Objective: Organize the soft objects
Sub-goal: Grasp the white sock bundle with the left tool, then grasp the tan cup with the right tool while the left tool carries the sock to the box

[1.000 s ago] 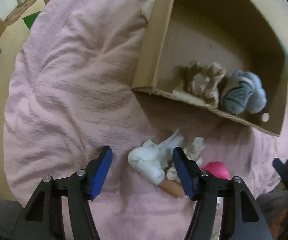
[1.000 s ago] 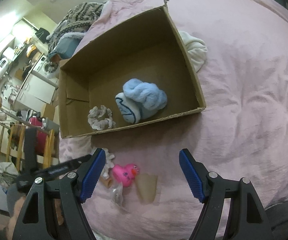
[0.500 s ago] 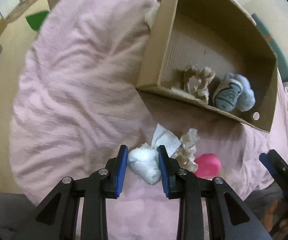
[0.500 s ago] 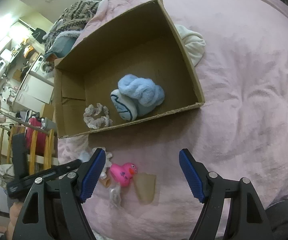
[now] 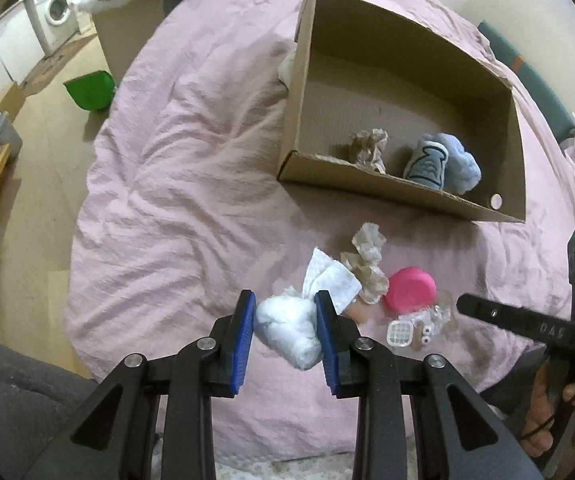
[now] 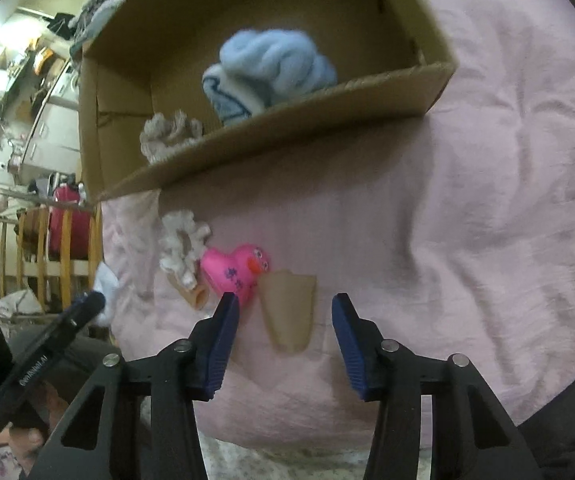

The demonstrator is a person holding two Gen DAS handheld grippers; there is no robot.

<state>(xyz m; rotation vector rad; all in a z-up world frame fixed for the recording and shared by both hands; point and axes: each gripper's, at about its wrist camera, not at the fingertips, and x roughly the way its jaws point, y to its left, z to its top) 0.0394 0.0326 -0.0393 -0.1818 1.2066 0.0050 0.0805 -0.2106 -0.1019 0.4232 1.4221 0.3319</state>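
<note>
**Between the left fingers: white cloth bundle**

Between the blue pads of the left gripper (image 5: 283,330), a white cloth bundle (image 5: 287,326) is clamped. Ahead of the spread, empty right gripper (image 6: 285,330) lies a beige cup (image 6: 287,308) on the bed (image 6: 467,220).

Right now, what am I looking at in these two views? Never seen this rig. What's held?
No robot here: a person holds a two-finger clamp in each hand, and a fisheye camera on each clamp looks out along its blue fingers.

Left wrist view: the left gripper is shut on a white cloth bundle, above a pink bedspread.

Right wrist view: the right gripper is open and holds nothing; a beige cup lies between its fingers.

Also on the bedspread: a pink duck and a scrunchie beside it.

Behind sits a cardboard box already holding a blue sock bundle and a second scrunchie.
</note>
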